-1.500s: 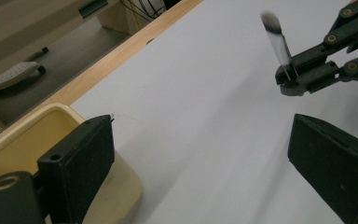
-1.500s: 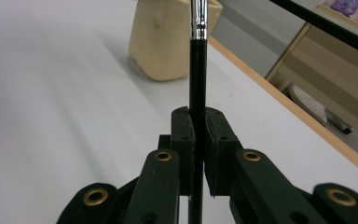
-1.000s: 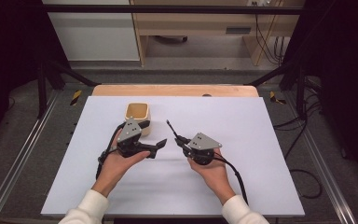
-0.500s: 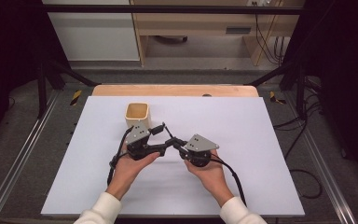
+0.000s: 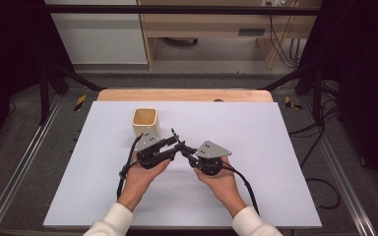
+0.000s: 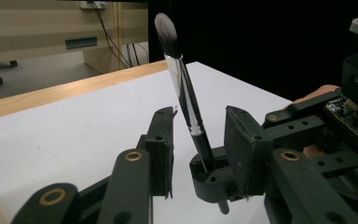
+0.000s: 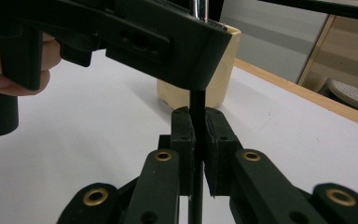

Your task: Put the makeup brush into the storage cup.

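Since the earlier frames, the left gripper had swung from beside the cup toward the right gripper, and its jaws had just been closing around the makeup brush without yet pressing on it.

Nearest, two hands in pale sleeves held the grippers over the middle of the white table. The right gripper's jaws were clamped on the brush's black handle, keeping it roughly upright. In the left gripper view the brush stood between that gripper's two jaws, with a gap at each side, bristles pointing up and away.

To make this handover go well, the left jaws probably needed to finish closing squarely on the handle, above the right gripper's hold, before the right let go; releasing early would likely let the brush tip over.

Farther off, a cream square cup stood just behind the left gripper. Beyond lay the table's wooden edge.

No brand, label or writing could be read anywhere.
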Demonstrator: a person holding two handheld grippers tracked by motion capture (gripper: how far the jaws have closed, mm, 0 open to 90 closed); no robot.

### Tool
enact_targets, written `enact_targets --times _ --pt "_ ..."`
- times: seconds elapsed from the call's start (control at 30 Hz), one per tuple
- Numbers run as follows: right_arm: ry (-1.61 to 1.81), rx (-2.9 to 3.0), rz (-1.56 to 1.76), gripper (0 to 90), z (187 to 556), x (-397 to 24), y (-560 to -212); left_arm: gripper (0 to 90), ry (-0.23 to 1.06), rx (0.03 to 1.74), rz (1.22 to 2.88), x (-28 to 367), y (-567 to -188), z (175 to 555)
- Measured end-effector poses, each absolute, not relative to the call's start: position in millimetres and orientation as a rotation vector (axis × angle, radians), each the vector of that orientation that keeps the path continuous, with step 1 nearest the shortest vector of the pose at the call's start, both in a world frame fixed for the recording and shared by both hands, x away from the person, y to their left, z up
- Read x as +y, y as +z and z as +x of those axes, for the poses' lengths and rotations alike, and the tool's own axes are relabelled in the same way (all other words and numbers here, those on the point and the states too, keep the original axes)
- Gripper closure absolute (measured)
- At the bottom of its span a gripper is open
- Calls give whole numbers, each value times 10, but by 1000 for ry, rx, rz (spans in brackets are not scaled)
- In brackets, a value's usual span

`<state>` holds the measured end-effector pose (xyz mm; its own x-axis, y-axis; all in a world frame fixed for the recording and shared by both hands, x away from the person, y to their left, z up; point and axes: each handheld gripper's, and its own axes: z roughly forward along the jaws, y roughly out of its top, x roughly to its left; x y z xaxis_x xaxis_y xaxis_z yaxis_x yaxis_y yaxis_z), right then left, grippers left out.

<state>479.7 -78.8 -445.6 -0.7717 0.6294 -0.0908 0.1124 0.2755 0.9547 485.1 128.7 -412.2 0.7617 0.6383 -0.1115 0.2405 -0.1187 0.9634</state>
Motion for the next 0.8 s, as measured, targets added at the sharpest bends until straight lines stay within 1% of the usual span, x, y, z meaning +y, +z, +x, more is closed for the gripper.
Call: enact_targets --times 0.47,0.73,0.8 --pt "1522 2109 663 836 4792 -759 -4446 754 374 715 1686 1302 -4150 4846" --pt "1522 2118 652 835 4787 -739 -4453 832 358 682 1693 1299 -4146 4813" --pt "1521 2122 653 834 4787 -736 -4451 835 361 674 1696 1294 -4142 4805"
